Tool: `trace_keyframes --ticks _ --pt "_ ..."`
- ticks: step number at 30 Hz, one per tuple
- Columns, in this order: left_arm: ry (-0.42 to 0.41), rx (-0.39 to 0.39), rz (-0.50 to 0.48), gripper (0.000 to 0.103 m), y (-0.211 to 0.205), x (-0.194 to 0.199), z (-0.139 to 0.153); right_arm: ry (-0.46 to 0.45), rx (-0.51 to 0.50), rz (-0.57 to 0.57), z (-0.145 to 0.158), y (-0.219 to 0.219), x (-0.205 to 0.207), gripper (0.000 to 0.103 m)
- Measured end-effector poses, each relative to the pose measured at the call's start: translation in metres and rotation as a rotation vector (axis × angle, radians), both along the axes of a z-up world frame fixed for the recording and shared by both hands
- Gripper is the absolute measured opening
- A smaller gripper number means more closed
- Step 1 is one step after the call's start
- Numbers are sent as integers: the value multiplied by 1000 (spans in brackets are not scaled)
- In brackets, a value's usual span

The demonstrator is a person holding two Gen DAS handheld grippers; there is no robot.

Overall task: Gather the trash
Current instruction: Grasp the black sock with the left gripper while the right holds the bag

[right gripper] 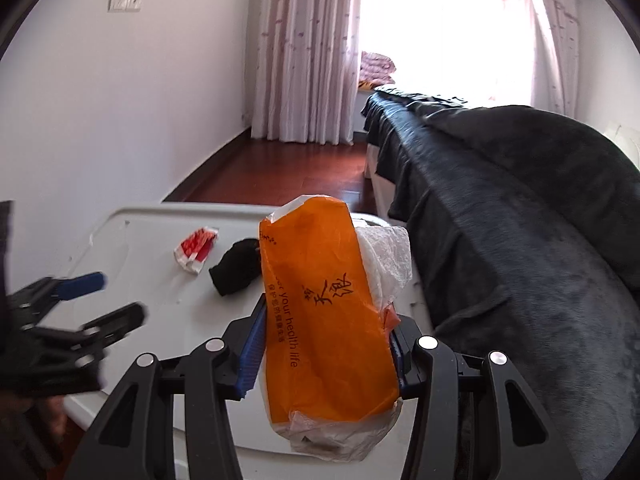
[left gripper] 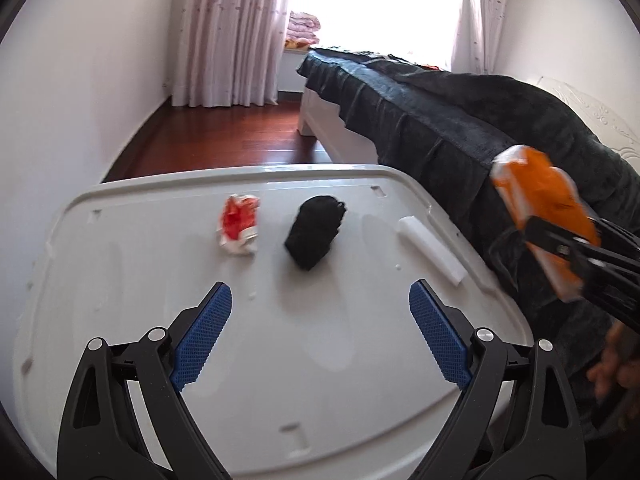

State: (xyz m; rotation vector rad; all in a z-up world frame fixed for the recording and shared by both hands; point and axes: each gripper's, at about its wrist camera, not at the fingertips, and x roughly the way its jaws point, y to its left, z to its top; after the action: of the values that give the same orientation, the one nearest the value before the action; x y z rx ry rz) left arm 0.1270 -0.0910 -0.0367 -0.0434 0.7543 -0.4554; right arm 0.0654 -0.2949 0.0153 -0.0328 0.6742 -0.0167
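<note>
We've got the orange bag [right gripper: 328, 316] clamped in the right tongs [right gripper: 324, 352], up off the lid's [left gripper: 120, 280] right edge. Red wrapper [left gripper: 239, 225] and black wad [left gripper: 316, 236] sit mid-lid toward the far edge, straight ahead of the left tongs [left gripper: 320, 300], spread wide and nearer.

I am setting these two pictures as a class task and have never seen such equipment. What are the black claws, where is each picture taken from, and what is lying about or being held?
The claws are hand-held grippers, one in each of a person's hands, each carrying a camera that looks along its fingers. In the left camera's picture, the left gripper stands open over a white plastic lid. On the lid lie a red-and-white wrapper, a black bundle and a white tube. In the right camera's picture, the right gripper is shut on an orange plastic bag, lifted beside a bed with a dark blanket.
</note>
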Motion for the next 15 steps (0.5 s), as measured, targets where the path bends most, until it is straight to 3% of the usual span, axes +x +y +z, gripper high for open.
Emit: trace_keyframes --ticks 7,15 --pt "1 1 -95 88 -44 51 -15 -12 11 -30 -3 -12 -1 50" --pt "-6 105 -153 88 -73 100 -40 -16 9 4 -5 -2 -4 50"
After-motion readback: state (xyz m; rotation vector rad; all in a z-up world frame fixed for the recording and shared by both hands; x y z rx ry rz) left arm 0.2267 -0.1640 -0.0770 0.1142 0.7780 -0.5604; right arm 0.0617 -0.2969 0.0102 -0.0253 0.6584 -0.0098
